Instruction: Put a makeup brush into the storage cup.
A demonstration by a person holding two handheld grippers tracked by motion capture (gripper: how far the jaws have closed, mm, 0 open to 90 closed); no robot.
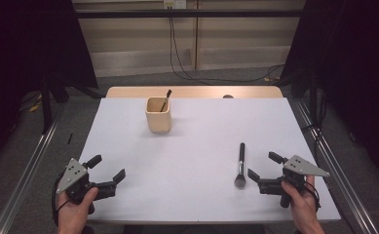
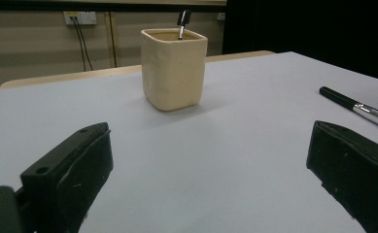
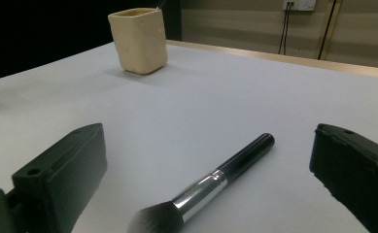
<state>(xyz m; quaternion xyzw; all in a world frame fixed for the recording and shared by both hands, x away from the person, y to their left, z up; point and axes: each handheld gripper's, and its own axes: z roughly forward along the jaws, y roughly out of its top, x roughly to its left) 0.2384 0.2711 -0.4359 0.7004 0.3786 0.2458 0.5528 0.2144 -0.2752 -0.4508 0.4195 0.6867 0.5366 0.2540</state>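
Near edge of counter (image 1: 187, 195), white surface: left tool (image 1: 107, 169) held in the person's left hand (image 1: 72, 209), grey three-cornered plate on top, jaws spread wide with nothing between them; it sits over the near-left part of the counter. In the left gripper view both black jaws stand far apart at the bottom corners, bare counter between them. Right tool (image 1: 265, 165) held in the right hand (image 1: 301, 202) over the near-right part, jaws likewise spread wide and gripping nothing. Makeup brush (image 1: 240, 165) lies flat on the counter just left of the right tool, apart from both jaws: black handle pointing away toward the far edge, silver ferrule, dark bristle head nearest the person. In the right gripper view the brush (image 3: 211, 187) lies between the two open jaws on the counter, bristles toward the camera, handle angled up and to the right, not touched by either jaw. In the left gripper view the same brush (image 2: 359, 109) shows at the right edge, beyond the right-hand jaw. Farther back, left of centre: cream square-sided cup (image 1: 158, 114), upright, well apart from both tools and from the brush. A thin dark-handled item (image 1: 165, 100) stands in the cup, leaning toward the far right; its lower end is hidden inside. Beyond the white surface, a strip of wooden edge (image 1: 194, 91), then grey floor with black cables (image 1: 177, 58) running to a wall socket.
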